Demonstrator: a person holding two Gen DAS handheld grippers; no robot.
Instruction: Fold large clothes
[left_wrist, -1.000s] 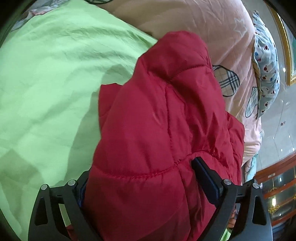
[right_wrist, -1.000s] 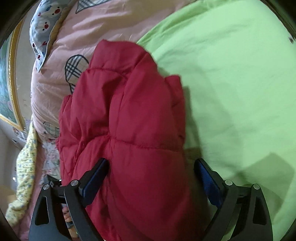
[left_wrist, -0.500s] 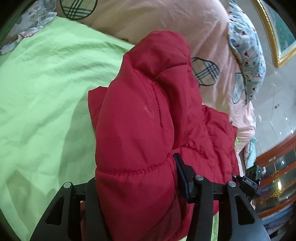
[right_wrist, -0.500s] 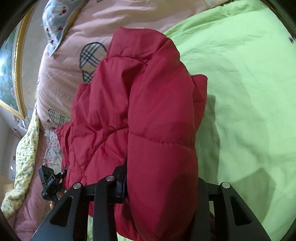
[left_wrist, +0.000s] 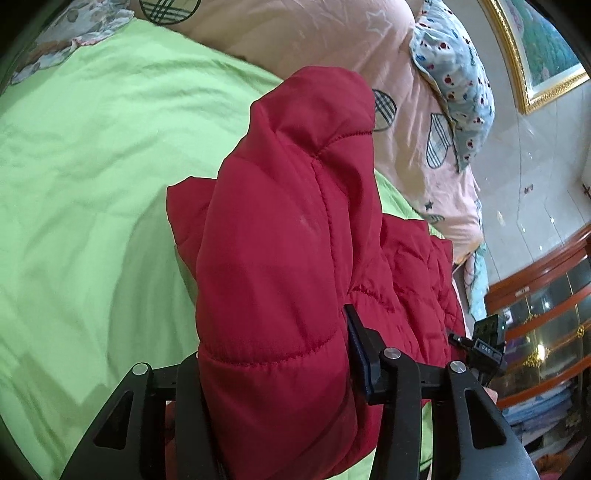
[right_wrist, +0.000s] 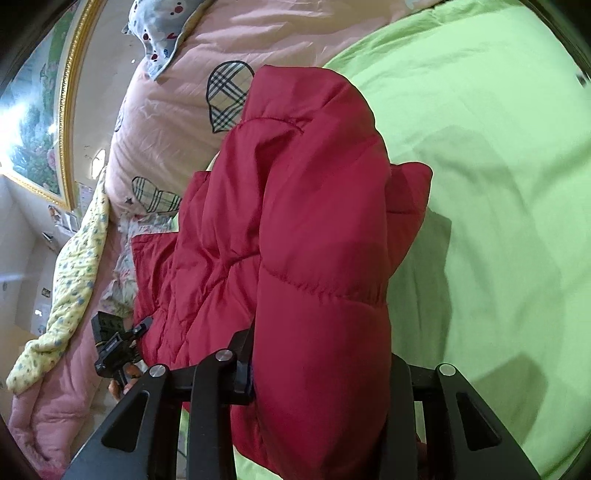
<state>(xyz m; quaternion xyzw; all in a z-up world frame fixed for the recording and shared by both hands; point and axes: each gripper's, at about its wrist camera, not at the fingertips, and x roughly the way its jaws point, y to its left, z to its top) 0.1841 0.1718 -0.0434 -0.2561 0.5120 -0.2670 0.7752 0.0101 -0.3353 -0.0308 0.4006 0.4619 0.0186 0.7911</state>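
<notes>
Gripping one padded fold apiece, left gripper (left_wrist: 275, 373) closing and right gripper (right_wrist: 319, 369) clamped, the red jacket (left_wrist: 288, 236) runs lengthwise ahead toward the pink quilt (left_wrist: 314, 40), probably equally near both.

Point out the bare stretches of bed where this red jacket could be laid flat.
The green sheet is bare between the red puffer jacket and the floral bedding at its far corner; the right wrist view shows the same open green. It is crowded along the pink quilt and blue printed pillow.
</notes>
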